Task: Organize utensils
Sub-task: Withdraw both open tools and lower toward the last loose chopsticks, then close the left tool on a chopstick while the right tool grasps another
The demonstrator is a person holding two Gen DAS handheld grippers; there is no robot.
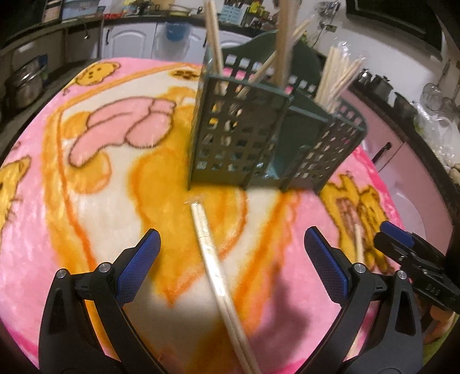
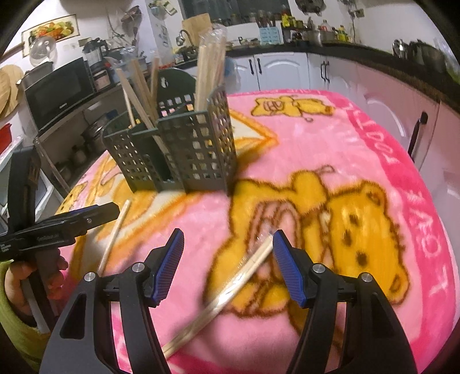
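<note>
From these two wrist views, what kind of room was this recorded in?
Almost certainly a home kitchen: a microwave on a side shelf, a sink tap at the dark countertop with white cabinets below, and jars and bottles lined up along the back.

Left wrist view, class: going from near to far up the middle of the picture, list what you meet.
Wrapped chopsticks lying on the blanket → green slotted utensil holder → chopsticks standing in it → white cabinet doors.
</note>
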